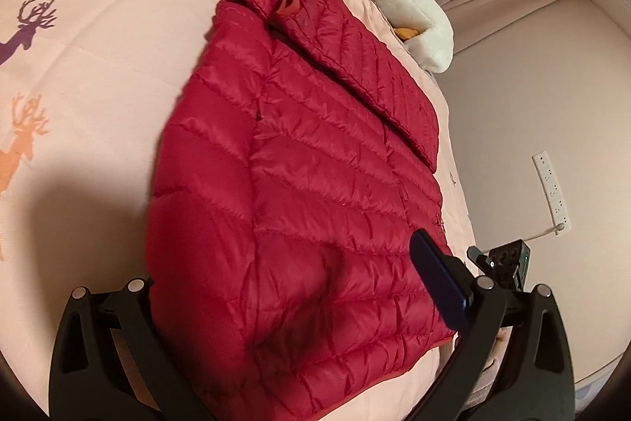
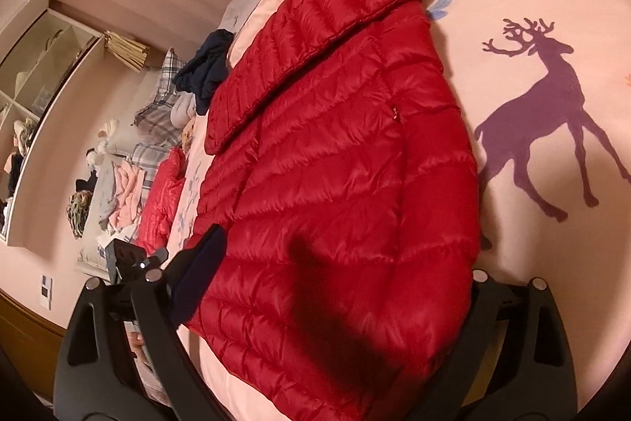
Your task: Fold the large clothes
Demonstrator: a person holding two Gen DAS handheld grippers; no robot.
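The red puffer jacket (image 1: 299,160) lay flat on the pink deer-print bedspread (image 1: 102,73), one sleeve folded across. Both grippers, left (image 1: 284,287) and right (image 2: 343,279), hovered wide-jawed over its hem, seemingly ready to lift.

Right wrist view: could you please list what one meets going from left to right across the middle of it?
Shelf → clothes pile → red jacket → purple deer print.
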